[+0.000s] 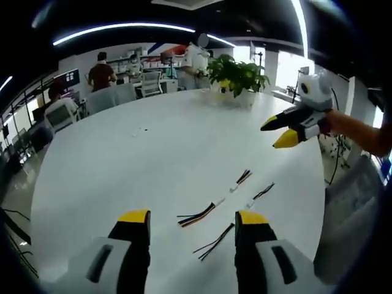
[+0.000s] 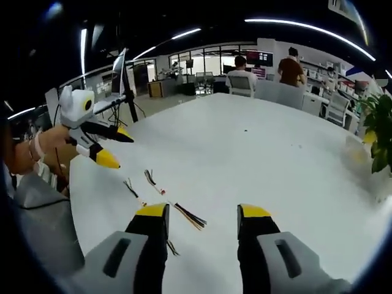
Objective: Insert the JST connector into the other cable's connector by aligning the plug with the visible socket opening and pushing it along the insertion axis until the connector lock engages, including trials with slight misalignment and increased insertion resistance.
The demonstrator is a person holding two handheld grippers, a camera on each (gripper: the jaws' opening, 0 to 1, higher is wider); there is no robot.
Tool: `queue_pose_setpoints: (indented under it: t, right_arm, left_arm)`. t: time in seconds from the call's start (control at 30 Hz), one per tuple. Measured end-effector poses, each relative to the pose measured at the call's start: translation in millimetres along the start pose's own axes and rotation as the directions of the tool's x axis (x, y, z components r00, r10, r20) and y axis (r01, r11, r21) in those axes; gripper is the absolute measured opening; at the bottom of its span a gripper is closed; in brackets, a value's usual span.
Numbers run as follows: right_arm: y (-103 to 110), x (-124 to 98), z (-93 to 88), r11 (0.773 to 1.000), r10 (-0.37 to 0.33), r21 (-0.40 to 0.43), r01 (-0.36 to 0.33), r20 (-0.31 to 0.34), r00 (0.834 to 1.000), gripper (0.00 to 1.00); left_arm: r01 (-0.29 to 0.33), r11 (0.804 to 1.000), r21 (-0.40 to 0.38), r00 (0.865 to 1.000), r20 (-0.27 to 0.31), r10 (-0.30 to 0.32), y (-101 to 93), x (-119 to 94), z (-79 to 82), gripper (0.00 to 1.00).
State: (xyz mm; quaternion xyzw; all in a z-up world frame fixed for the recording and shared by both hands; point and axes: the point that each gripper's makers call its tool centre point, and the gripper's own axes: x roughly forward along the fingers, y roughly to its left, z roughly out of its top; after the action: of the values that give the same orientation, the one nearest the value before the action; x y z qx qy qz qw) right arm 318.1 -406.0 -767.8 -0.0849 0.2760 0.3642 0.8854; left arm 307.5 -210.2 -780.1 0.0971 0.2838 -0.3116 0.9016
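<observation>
Four short cable pieces lie loose on the white bench (image 1: 153,159), grouped just ahead of the left hand-held gripper (image 1: 193,222), whose yellow-tipped jaws stand apart, released, holding nothing. Nearest its tips are a red-and-black cable with a white JST connector (image 1: 218,202) and a black cable (image 1: 214,242); two more connector cables (image 1: 244,178) lie just beyond. The right hand-held gripper (image 2: 202,214) hovers above the bench, jaws likewise parted and empty, the cables (image 2: 153,180) to its left. A potted plant (image 1: 237,76) stands at the far edge.
</observation>
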Motion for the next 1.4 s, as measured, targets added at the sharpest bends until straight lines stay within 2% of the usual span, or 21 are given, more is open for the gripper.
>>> queue_pose_setpoints:
  t: [0.33, 0.63, 0.73, 0.93, 1.13, 1.23, 1.4]
  right_arm:
    - [0.8, 13.8, -3.8, 0.999, 0.037, -0.037, -0.037, -0.017, 0.999, 0.42]
    - [-0.8, 24.4, -7.6, 0.998, 0.056, -0.033, -0.057, -0.026, 0.998, 0.42]
    - [-1.1, 29.0, -12.3, 0.997, 0.066, -0.036, -0.068, -0.050, 0.997, 0.42]
    - [-0.4, 36.0, -20.1, 0.995, 0.096, -0.026, -0.097, -0.059, 0.994, 0.41]
    - [0.7, 43.1, -23.0, 0.991, 0.122, -0.054, -0.125, -0.053, 0.991, 0.38]
    - [4.1, 47.6, -21.9, 0.986, 0.147, -0.077, -0.149, -0.024, 0.989, 0.36]
    - [12.3, 55.4, -25.7, 0.977, 0.192, -0.092, -0.193, -0.019, 0.981, 0.35]
  left_arm:
    - [0.031, 0.998, 0.048, 0.999, 0.004, -0.032, 0.2, 4.7, 0.1, 0.51]
    - [0.050, 0.996, 0.076, 0.999, -0.017, -0.049, 2.3, 15.9, -8.1, 0.51]
    - [0.073, 0.994, 0.086, 0.997, 0.005, -0.074, -1.4, 20.6, -5.6, 0.51]
    - [0.108, 0.990, 0.088, 0.994, -0.003, -0.108, -6.0, 32.6, -10.0, 0.50]
    - [0.171, 0.982, 0.083, 0.985, 0.011, -0.172, -15.3, 42.5, -10.5, 0.45]
    - [0.206, 0.975, 0.077, 0.978, 0.026, -0.209, -21.6, 45.3, -9.2, 0.43]
    - [0.236, 0.968, 0.087, 0.970, 0.029, -0.240, -26.1, 52.5, -12.5, 0.42]
